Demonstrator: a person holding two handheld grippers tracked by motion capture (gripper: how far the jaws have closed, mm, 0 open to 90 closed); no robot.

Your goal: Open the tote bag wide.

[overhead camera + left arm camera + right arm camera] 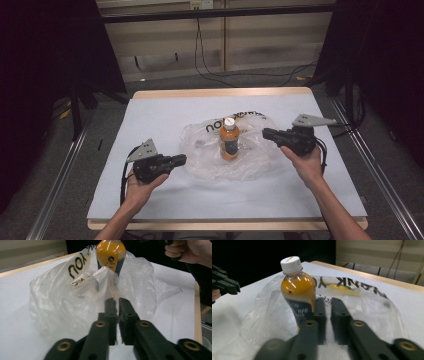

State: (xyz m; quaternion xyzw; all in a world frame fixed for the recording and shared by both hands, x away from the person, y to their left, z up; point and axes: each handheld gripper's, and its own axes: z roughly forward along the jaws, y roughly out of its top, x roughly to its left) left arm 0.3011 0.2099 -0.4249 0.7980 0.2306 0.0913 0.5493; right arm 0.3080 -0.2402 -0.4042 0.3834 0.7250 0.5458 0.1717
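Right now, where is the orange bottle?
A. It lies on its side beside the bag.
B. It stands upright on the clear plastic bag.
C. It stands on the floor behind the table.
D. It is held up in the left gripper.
B: the bottle stands upright with its white cap on top, in the middle of the crumpled bag, and both grippers are apart from it.

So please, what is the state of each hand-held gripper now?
Left hand-held gripper: slightly open, holding nothing, jaw tips near the plastic bag.
Right hand-held gripper: slightly open, holding nothing, beside the bottle.
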